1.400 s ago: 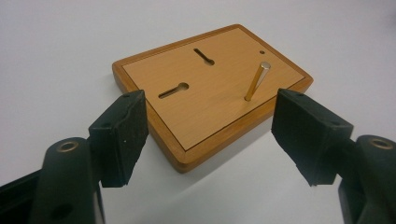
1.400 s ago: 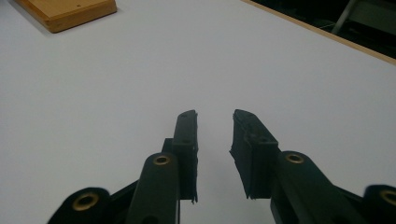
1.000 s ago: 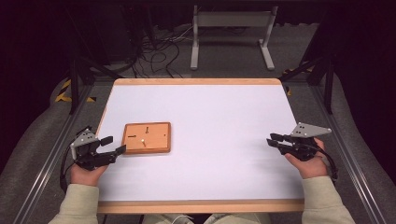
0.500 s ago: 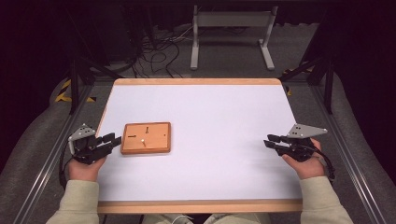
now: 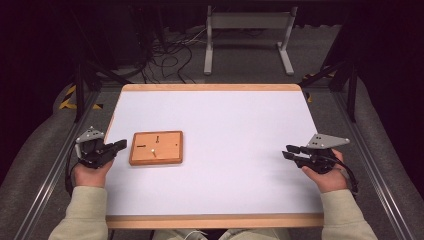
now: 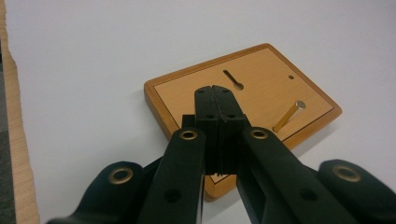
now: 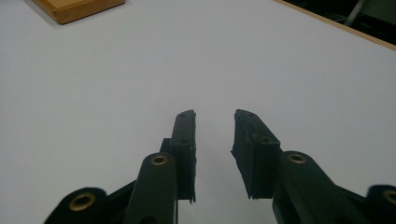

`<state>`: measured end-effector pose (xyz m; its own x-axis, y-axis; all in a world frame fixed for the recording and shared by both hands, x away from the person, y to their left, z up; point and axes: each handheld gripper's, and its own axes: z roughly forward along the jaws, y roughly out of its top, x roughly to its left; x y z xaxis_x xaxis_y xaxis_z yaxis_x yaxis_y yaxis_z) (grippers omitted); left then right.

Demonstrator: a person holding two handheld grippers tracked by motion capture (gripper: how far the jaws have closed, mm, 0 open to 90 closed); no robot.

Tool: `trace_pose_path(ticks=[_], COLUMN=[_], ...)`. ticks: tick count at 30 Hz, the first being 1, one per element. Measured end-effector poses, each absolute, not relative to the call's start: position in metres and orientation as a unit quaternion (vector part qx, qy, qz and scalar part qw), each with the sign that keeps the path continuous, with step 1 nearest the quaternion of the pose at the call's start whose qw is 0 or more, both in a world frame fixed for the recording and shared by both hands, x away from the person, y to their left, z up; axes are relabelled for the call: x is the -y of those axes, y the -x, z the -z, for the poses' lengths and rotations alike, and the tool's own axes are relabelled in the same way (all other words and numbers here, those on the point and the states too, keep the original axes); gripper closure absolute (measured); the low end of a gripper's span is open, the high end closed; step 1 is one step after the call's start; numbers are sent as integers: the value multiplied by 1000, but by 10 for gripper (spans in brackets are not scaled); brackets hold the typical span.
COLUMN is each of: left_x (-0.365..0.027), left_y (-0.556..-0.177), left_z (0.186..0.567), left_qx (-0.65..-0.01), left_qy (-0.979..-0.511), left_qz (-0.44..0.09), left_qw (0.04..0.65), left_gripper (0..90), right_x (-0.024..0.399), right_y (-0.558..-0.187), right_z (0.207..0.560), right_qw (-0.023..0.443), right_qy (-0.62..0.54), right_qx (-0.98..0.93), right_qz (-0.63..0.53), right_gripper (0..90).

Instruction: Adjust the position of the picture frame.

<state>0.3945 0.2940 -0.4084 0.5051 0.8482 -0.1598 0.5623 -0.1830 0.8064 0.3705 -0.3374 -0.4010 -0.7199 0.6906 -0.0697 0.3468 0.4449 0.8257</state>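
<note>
A small wooden board (image 5: 156,147) lies flat on the left part of the white table top (image 5: 225,120). It carries a brass peg (image 6: 289,115), a keyhole slot (image 6: 232,79) and a small hole (image 6: 291,77). My left gripper (image 5: 120,145) hovers just left of the board and points at it. Its jaws have just been closing and now meet (image 6: 214,91) with nothing between them. At the table's right side my right gripper (image 5: 287,151) points left, its jaws (image 7: 215,116) a little apart over bare table. A corner of the board (image 7: 77,8) lies far ahead of it.
The table has a wooden rim (image 5: 215,220) along its edges. Black metal rails (image 5: 50,170) run along both sides. Beyond the far edge are floor cables (image 5: 165,55) and a grey metal stand (image 5: 247,30). Wide bare white surface lies between the board and my right gripper.
The left gripper's jaws went from wide apart to pressed together, and that hand edged slightly toward the table's left rim. The right gripper and the board have not moved.
</note>
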Motion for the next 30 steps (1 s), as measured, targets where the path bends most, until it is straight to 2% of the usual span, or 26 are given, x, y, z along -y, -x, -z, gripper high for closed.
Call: trace_pose_path(ticks=[6,15,22,30], left_x=[-287,-282,-280,-282], left_y=[-408,-433,-444,-453], left_z=[413,426,437,449], left_qx=[-481,-536,-547,-557], left_qy=[-742,-726,-736,-747], left_qz=[-168,-179,-184,-160], left_qw=[434,392,355,327], left_gripper=[897,896,897,897], right_x=[337,335,336,336], right_y=[-368,-365,-363,-362], right_z=[403,405,407,410], right_qw=[201,199,198,197], right_qy=[-314,-313,-317,-318], right_qx=[-828,-833,-833,-836], right_qz=[-417,-411,-408,-402], right_gripper=[697,696,692,688])
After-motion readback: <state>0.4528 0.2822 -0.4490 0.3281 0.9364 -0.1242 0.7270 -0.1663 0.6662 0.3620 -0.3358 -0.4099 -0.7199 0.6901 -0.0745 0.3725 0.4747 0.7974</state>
